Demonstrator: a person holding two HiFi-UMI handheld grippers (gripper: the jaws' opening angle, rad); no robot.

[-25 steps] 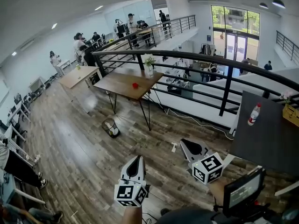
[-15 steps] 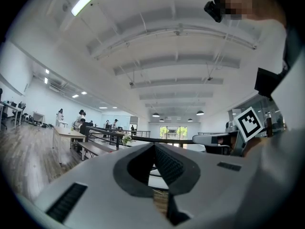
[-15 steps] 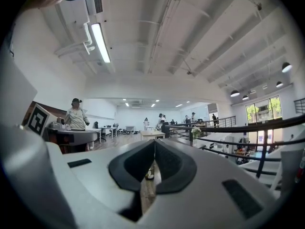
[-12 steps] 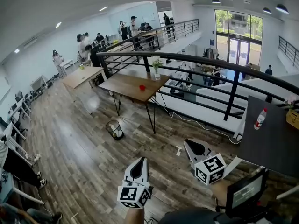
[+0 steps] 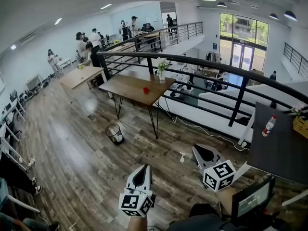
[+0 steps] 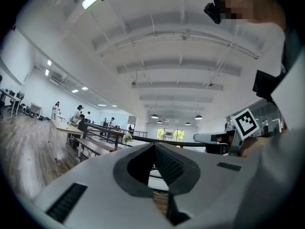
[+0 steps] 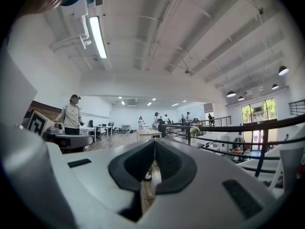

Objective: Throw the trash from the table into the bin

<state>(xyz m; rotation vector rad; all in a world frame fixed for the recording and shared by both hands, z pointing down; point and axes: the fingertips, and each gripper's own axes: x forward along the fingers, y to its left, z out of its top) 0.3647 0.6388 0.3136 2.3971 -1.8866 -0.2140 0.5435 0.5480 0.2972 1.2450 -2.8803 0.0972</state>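
Compared with a second ago, the wooden table (image 5: 124, 85) sits a little larger and further right in the head view, and the people at the far desks have slid left. My two claws hang in much the same spot at the bottom of the frame. My left gripper (image 5: 142, 171) has its jaws pressed together with nothing between them. My right gripper (image 5: 200, 151) is closed the same way and also empty, both now and before.

The trash, a small red item (image 5: 146, 90), lies on the table's right half, near the vase of flowers (image 5: 162, 70) at the far edge. The wire bin (image 5: 114, 133) stands on the floor just beside the table's near-left legs, with something pale inside.

Between me and the table the plank floor (image 5: 82, 153) is open. The black railing (image 5: 202, 61) runs behind the table and curves off right. A dark tabletop (image 5: 276, 150) closes my right side, with a bottle (image 5: 268, 125) upright near its edge.
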